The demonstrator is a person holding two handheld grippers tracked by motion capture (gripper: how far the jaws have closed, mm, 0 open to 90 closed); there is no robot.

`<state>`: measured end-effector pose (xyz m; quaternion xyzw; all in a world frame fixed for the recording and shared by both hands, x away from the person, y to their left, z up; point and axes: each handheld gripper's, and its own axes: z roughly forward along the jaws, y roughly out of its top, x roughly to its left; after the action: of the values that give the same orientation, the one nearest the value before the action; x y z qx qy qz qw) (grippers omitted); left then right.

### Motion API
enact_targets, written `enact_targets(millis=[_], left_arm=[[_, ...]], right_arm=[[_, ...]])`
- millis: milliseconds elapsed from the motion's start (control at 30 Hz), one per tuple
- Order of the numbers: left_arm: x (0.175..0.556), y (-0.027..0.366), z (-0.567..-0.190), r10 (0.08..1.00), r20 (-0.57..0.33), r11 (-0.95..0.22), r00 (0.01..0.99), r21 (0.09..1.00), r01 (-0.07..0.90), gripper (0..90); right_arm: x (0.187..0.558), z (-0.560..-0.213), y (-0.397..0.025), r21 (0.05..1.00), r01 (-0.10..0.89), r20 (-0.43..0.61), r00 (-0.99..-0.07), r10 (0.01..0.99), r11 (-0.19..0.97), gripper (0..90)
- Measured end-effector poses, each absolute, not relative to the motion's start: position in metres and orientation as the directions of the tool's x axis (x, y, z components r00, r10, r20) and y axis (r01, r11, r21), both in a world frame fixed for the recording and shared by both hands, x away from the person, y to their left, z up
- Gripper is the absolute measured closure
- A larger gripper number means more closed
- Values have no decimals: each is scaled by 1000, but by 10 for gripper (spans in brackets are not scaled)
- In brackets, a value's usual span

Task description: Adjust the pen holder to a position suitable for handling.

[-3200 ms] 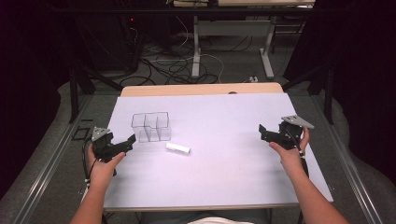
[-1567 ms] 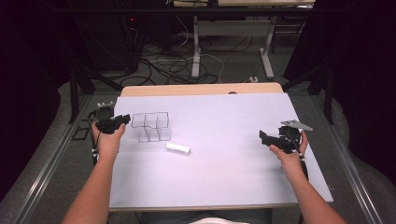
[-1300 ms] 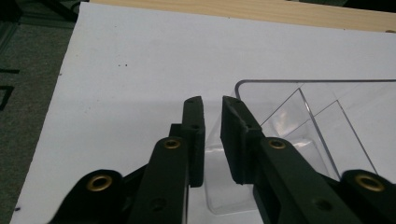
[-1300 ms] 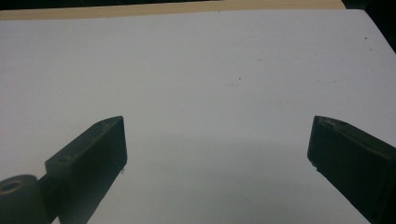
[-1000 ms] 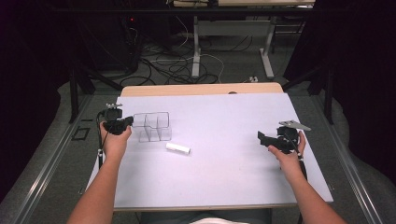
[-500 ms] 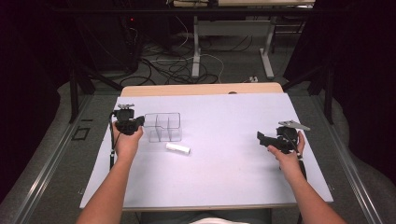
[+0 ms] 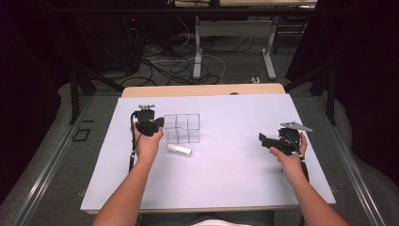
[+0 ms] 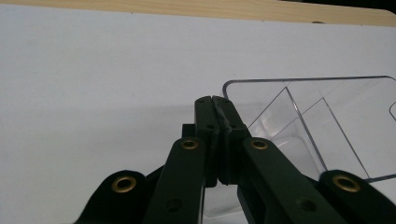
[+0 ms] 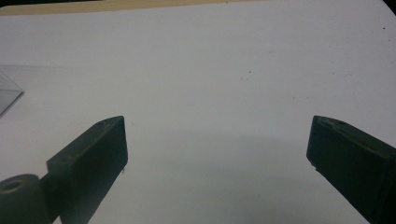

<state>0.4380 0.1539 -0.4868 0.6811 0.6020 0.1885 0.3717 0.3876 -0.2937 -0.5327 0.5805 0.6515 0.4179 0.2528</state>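
Note:
A clear plastic box with inner dividers [image 7: 182, 128] [image 8: 327, 126] stands on the white table top [image 7: 226, 165], left of centre. My left gripper [image 7: 158, 124] [image 8: 213, 99] is shut, its jaws pressed together with nothing visible between them. Its tips sit just left of the box's near corner; whether they touch the rim is unclear. A small white cylinder [image 7: 179, 149] lies on its side just in front of the box. My right gripper [image 7: 263, 140] [image 9: 217, 149] is held open over bare table at the right, with nothing between its fingers.
The white sheet covers most of a wooden table whose far edge [image 7: 202, 89] shows. Beyond it are table legs and loose cables on the floor [image 7: 188, 61]. A sliver of the clear box [image 9: 7, 95] shows at the left of the right gripper view.
My left gripper has travelled from the table's left edge forward and to the right, up to the clear box. The right gripper has barely shifted.

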Motion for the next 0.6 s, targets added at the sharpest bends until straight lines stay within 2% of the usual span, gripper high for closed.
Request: enact_targets(millis=[600], left_arm=[[439,103,-487,942,-220,-14,255,730,683,900]], right_arm=[[388,-533,-293,836,549,160,-204,966,-22,51]])
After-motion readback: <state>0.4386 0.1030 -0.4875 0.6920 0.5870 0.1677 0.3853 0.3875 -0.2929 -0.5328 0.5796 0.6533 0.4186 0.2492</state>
